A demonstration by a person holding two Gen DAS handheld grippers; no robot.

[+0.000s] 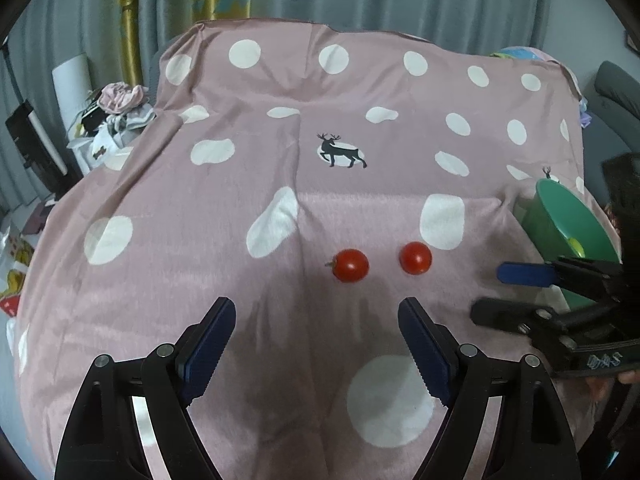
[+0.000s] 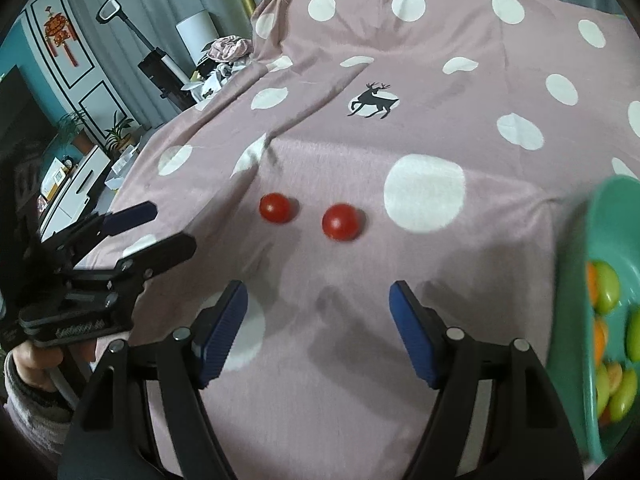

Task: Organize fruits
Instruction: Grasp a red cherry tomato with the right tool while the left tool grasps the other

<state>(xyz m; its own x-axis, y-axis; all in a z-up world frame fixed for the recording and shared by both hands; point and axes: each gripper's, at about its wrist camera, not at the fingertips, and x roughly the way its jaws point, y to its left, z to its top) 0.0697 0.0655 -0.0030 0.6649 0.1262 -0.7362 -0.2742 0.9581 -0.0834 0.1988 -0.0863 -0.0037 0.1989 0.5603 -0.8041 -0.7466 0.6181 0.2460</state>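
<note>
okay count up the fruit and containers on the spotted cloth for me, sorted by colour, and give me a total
Red tomatoes on the cloth: 2
Green bowl: 1
Green and orange fruits inside the bowl: several, partly cut off at the picture edge, so no exact count
Total that can be counted: 3

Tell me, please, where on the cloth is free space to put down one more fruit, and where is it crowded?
Free: the wide stretch of cloth behind the two tomatoes, around the deer print, and the left part beyond the left tomato. Crowded: the right side, where the green bowl and the right gripper stand close beside the right tomato.
</note>
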